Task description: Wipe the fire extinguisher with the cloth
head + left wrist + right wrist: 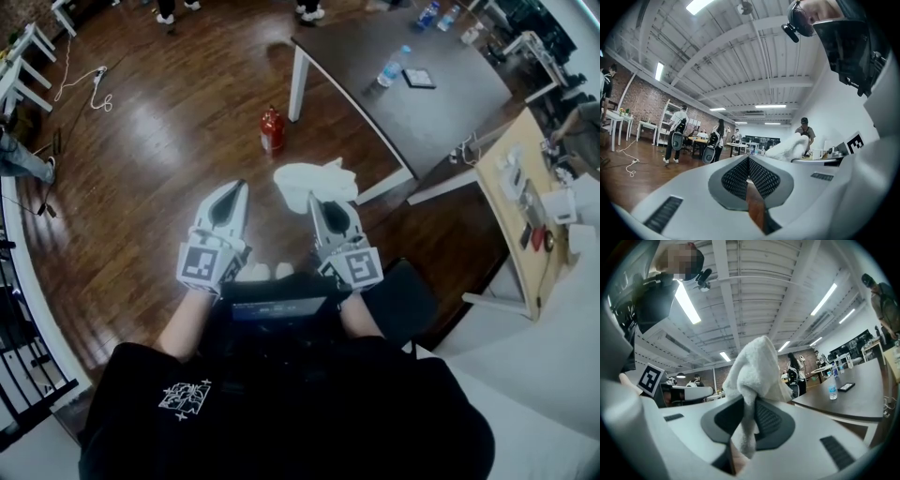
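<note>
**Cloth pinched in my right jaws, extinguisher out ahead on the floor**

My right gripper [749, 401] is clamped on the white fluffy cloth [757, 366]. In the right gripper view the two dark ribbed pads [771, 418] squeeze a fold of it. Most of the cloth bunches up above the jaw tips and a short tail hangs down between them. From the head view the same cloth [314, 180] spreads out in a loose lump just past the tip of the right gripper [311, 199], leaning slightly towards my left side.

My left gripper [238, 186] holds nothing. In the left gripper view its jaws meet at the tips [748, 158], pad against pad, with only a thin slit further back. It sits level with the right one, the two side by side in front of my body and apart from each other. The cloth [790, 145] shows off to its right.

The small red metal fire extinguisher [272, 129] stands upright on the glossy brown wooden floor [159, 141], ahead of both grippers and roughly between their lines. It is well clear of the jaw tips and not touching the cloth. It stands just beside the white leg [298, 82] of the dark rectangular table [441, 112], which carries a clear plastic water bottle [389, 67]
</note>
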`<state>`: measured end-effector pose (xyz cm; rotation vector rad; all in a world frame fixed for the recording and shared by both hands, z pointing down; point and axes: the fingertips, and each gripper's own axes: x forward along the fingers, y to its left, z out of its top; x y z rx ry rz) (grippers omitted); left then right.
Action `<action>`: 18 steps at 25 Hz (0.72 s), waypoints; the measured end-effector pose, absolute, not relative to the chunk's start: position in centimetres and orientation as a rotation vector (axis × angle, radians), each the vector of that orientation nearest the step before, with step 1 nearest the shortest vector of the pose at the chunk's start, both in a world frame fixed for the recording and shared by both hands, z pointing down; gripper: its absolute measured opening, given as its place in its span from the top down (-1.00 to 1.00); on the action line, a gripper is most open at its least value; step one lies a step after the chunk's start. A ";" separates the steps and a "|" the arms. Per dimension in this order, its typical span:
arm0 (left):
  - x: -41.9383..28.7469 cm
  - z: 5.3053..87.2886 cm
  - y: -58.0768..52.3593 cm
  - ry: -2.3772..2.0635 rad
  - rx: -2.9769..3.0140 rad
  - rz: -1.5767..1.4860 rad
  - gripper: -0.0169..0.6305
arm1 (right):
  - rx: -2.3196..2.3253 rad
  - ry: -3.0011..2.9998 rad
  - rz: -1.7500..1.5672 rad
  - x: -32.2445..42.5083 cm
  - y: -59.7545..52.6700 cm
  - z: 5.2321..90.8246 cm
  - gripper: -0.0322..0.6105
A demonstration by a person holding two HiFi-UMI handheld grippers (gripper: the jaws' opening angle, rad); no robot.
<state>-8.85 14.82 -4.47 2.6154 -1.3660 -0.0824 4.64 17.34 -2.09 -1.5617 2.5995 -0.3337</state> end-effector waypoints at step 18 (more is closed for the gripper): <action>-7.7 -5.4 14.4 -1.339 2.638 -0.123 0.95 | -1.590 2.602 -0.299 4.6 17.3 -2.3 0.66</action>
